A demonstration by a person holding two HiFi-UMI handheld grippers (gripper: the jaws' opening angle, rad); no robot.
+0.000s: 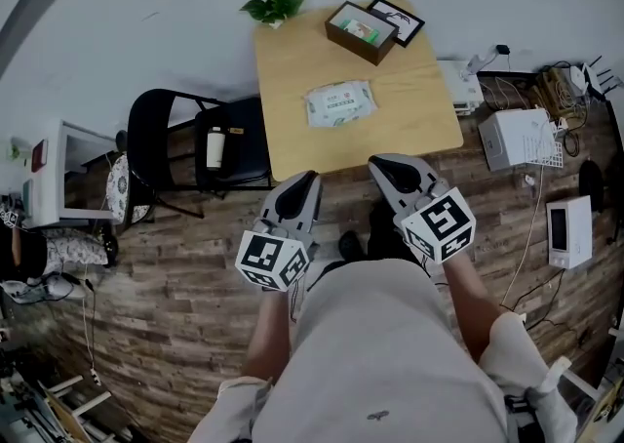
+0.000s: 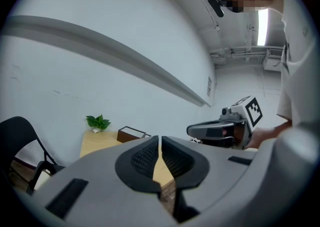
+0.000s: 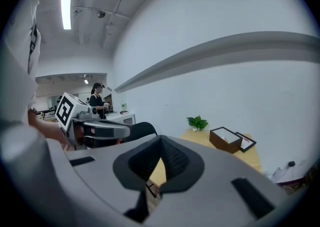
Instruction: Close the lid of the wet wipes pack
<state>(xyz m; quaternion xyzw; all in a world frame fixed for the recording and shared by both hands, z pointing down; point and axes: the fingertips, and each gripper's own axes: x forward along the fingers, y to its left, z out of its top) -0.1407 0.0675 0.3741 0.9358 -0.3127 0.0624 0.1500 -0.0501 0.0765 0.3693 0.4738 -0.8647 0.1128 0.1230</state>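
Torso close behind left tool and right tool, both closed, empty, facing table.

On table, wipes pack — box behind it.

Wht/grn wipes pk, tan tbl

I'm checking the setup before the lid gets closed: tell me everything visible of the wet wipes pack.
The wet wipes pack is a soft-looking pale plastic packet with green print. It lies flat, face up, slightly skewed, near the middle of the light wooden table. A paler patch at its centre may be the lid; open or shut cannot be told. Only the table touches it.
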